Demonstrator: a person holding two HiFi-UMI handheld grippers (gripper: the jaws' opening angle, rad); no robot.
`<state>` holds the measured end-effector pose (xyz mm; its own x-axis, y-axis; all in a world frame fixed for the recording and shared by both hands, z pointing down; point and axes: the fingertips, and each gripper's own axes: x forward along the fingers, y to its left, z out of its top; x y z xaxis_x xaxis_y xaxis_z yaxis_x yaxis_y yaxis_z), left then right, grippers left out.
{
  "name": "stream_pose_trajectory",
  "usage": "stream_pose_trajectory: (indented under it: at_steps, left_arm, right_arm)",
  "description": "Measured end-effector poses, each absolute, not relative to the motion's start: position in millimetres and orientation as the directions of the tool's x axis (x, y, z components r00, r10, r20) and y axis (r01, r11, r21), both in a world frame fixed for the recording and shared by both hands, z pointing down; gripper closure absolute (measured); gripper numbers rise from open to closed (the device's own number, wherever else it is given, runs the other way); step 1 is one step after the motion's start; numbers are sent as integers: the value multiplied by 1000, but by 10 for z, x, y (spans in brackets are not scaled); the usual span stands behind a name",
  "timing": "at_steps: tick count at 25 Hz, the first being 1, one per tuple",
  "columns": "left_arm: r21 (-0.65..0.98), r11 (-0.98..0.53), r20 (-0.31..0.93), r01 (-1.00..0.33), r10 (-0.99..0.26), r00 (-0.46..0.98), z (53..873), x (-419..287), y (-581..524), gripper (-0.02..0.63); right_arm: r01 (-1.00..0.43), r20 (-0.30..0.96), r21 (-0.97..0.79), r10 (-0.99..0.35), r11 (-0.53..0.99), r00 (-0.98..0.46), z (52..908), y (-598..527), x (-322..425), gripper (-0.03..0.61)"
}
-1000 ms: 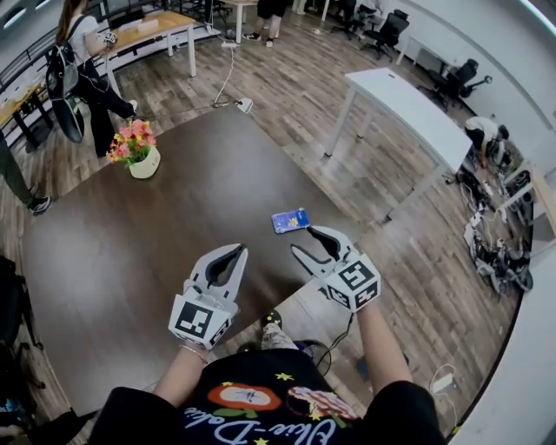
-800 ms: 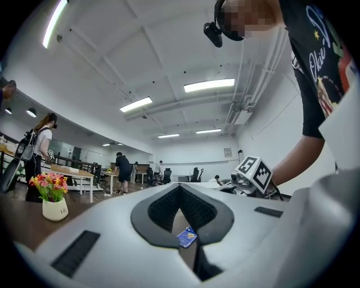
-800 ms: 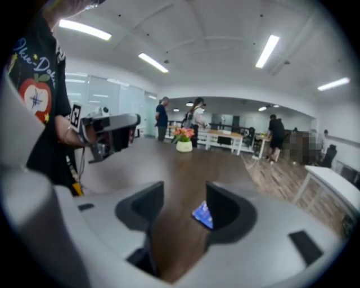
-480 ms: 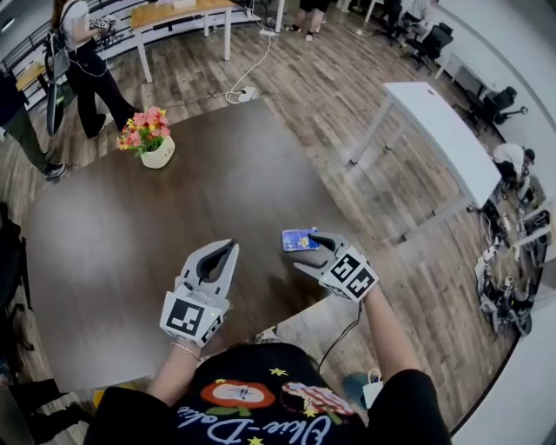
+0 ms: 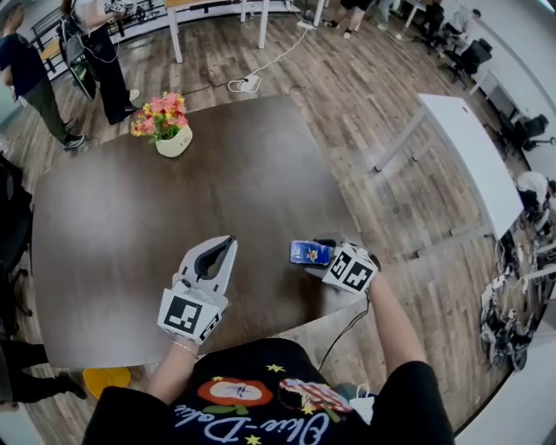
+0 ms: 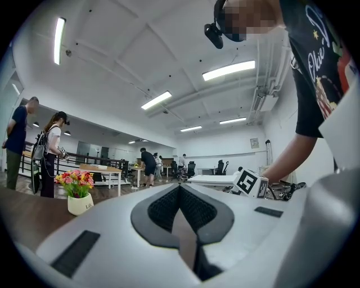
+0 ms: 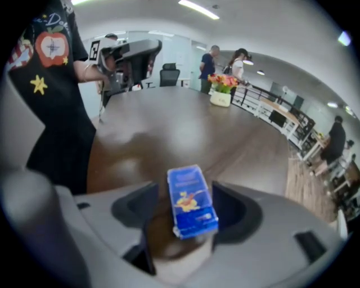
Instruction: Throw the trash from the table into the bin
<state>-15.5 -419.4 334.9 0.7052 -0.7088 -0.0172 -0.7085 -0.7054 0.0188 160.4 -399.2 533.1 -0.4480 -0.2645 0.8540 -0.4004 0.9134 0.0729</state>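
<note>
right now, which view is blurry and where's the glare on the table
Right gripper view: the blue packet looks soft and smeared, and the ceiling lights glare as pale patches on the table. Left gripper view: sharp, with the flower pot crisp, but heavy fisheye bends the room. Head view: even light, with the table edges bowed by the lens.

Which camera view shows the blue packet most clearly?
The right gripper view: the blue packet sits large and central, lying on the table between the right tongs, which have just been opening. The head view shows it small beside those tongs. The left gripper view misses it.
</note>
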Motion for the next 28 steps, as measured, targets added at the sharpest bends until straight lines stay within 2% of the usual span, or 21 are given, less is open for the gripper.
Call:
stream_pose_trajectory:
  at_steps: [11, 17, 23, 28]
  left_arm:
    - [16, -662, 12, -749, -749, 662, 3423, -170, -4276, 607]
    - [24, -650, 15, -759, -759, 651, 3415, -235, -4314, 607]
    - [15, -657, 15, -753, -753, 658, 3421, -238, -4273, 607]
    - [41, -646, 24, -762, -762, 647, 3421, -249, -4294, 607]
  right_arm:
    - [-277, 913, 21, -131, 961, -386, 5631, -4068, 1637, 298]
    - [-320, 922, -56, -74, 946, -380, 5695, -4097, 1655, 298]
    - [-306, 937, -97, -17, 947, -349, 5703, -4089, 1648, 299]
    - [-303, 940, -80, -29, 950, -339, 5714, -4093, 1681, 300]
